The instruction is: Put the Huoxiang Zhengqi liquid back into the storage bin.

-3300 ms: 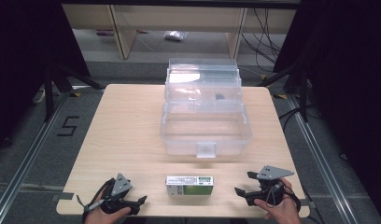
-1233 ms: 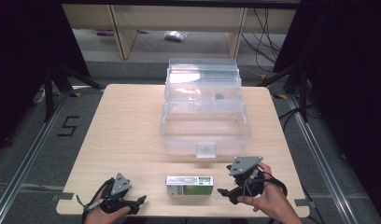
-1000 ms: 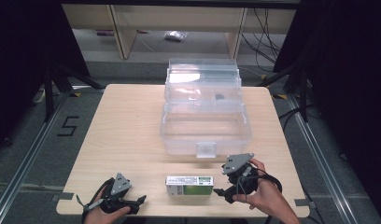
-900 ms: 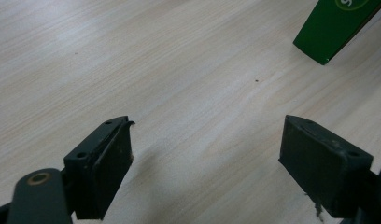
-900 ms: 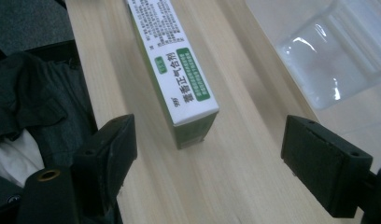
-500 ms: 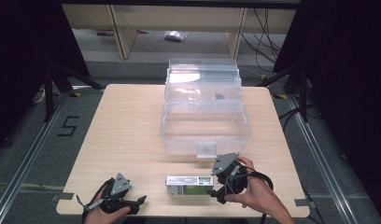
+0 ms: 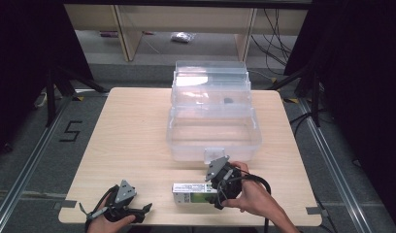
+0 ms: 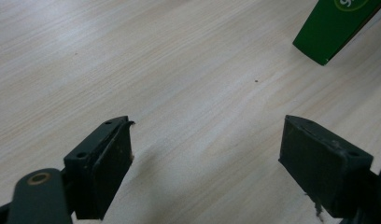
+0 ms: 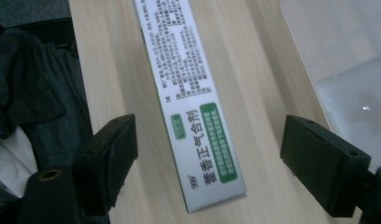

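Note:
A long silver and green medicine box [image 7: 193,192] [image 9: 188,93] lies flat near the table's front edge. My right gripper [image 7: 216,191] [image 9: 207,163] is open at the box's right end, one jaw on each side of it, neither touching. My left gripper [image 7: 138,213] [image 8: 205,163] rests open on bare wood at the front left, nothing between its jaws. A green corner of the box [image 8: 335,25] shows at the top right of the left gripper view.
A clear plastic storage box [image 7: 213,131] with its lid raised behind it stands in the middle of the wooden table [image 7: 128,131], just beyond the medicine box. Its latch tab [image 7: 213,154] faces me. Dark fabric [image 9: 34,93] lies past the table's front edge.
My right gripper has moved left from the front right corner up to the medicine box's right end. The left gripper has stayed put.

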